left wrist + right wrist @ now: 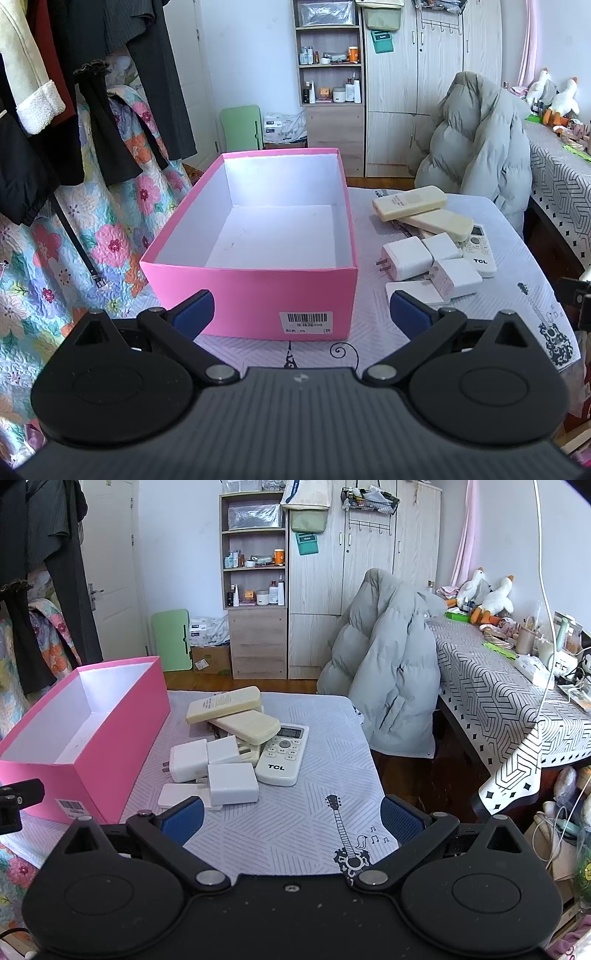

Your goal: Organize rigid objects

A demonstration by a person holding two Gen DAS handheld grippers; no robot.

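Note:
An open, empty pink box (258,288) (122,734) stands on the left of the table. To its right lies a heap: two cream remotes (408,203) (223,703), a white TCL remote (480,251) (282,753) and several white chargers (406,258) (232,782). My left gripper (301,314) is open and empty, just in front of the box's near wall. My right gripper (291,819) is open and empty, above the tablecloth in front of the heap.
A grey puffer jacket (388,664) hangs over a chair behind the table. A desk with a patterned cloth (498,694) stands at the right. Hanging clothes (74,92) and a floral quilt (55,240) are at the left. Shelves and a wardrobe (255,583) are behind.

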